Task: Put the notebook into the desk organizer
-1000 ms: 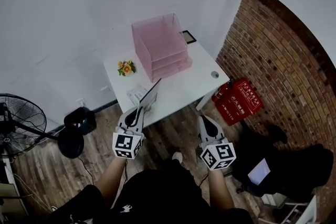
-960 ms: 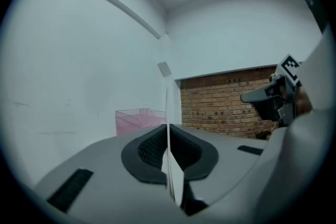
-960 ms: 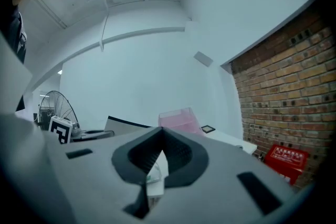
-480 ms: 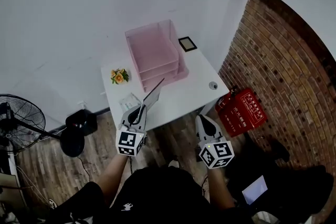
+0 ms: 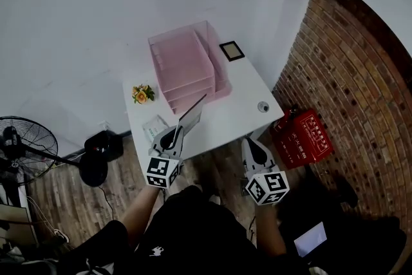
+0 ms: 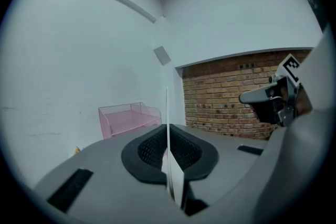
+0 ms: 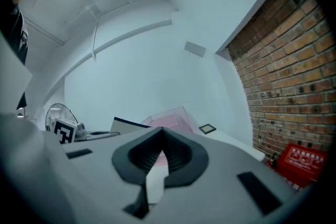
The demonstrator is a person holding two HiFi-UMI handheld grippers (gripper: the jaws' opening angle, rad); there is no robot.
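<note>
The pink wire desk organizer [image 5: 183,71] stands at the back of the white table [image 5: 235,114]; it also shows in the left gripper view [image 6: 128,117] and the right gripper view [image 7: 169,119]. My left gripper [image 5: 174,136] is shut on the notebook [image 5: 192,113], a thin dark-covered book held tilted over the table's front part, its far corner just short of the organizer's front. In the left gripper view the notebook [image 6: 167,128] shows edge-on between the jaws. My right gripper [image 5: 253,149] hangs shut and empty off the table's front edge.
On the table are a small flower bunch [image 5: 141,94], a clear container [image 5: 154,127], a black-framed picture [image 5: 232,50] and a small round object [image 5: 262,107]. A red box [image 5: 308,136] lies by the brick wall. A fan [image 5: 24,146] stands at left.
My left gripper has carried the notebook forward over the table, closer to the organizer. The right gripper has kept its place below the table edge.
</note>
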